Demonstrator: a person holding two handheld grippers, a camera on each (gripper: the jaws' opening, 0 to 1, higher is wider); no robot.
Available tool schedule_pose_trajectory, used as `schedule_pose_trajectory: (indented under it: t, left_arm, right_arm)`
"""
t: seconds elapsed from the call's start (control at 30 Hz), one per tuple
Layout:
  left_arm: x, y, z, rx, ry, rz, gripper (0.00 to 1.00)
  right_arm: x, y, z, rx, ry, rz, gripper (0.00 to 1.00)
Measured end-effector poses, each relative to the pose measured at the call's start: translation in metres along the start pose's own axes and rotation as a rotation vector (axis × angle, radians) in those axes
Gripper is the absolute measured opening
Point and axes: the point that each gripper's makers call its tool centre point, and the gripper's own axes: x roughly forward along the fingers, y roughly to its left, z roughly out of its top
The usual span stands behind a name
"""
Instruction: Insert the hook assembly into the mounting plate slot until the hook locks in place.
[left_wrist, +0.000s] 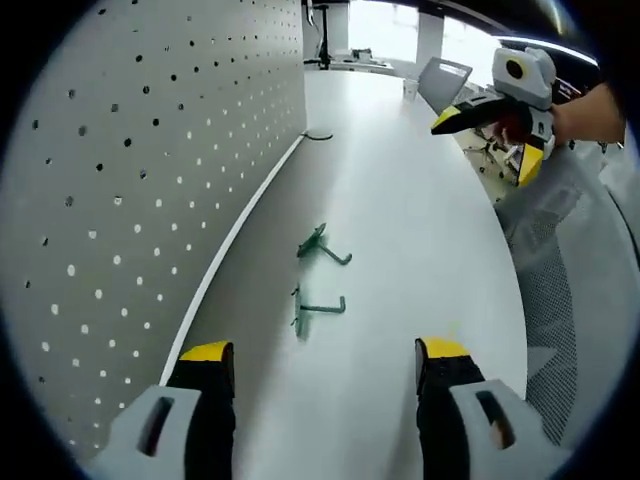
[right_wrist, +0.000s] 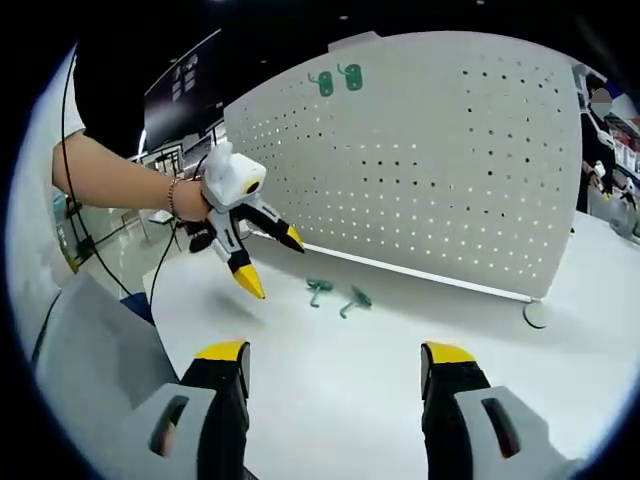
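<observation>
Right now we hold both claws above the white counter (left_wrist: 420, 230), and neither grips anything. Looking along the left claw (left_wrist: 325, 360), its two yellow-tipped jaws stand wide apart with only bare counter between them. Ahead of it lie two green hooks: the nearer hook (left_wrist: 312, 308) and the farther hook (left_wrist: 322, 246), close to each other — both loose on the surface, near the foot of the white pegboard (left_wrist: 150, 150) that stands upright along the counter's edge.

In the right gripper view the right claw (right_wrist: 335, 365) is likewise spread and empty. Beyond it the same pair of hooks (right_wrist: 338, 293) rests on the counter in front of the pegboard, and two more green hooks (right_wrist: 337, 79) hang high on the board (near its upper left corner in this view). A hand (right_wrist: 190, 200) holds the left claw in the air to the left of the loose hooks, its jaws parted, not touching them. A small round disc (right_wrist: 536, 314) lies at the board's right end.
</observation>
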Motion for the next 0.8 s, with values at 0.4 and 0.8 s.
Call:
schedule_pose_trajectory:
  t: [0.4, 0.8]
  left_arm:
    - [0.022, -0.005, -0.001, 0.044, 0.061, -0.052, 0.75]
    - [0.034, 0.0, -0.004, 0.082, 0.121, -0.082, 0.75]
  right_arm:
    - [0.001, 0.0, -0.001, 0.006, 0.004, 0.001, 0.67]
    - [0.001, 0.0, -0.003, 0.011, 0.015, -0.001, 0.67]
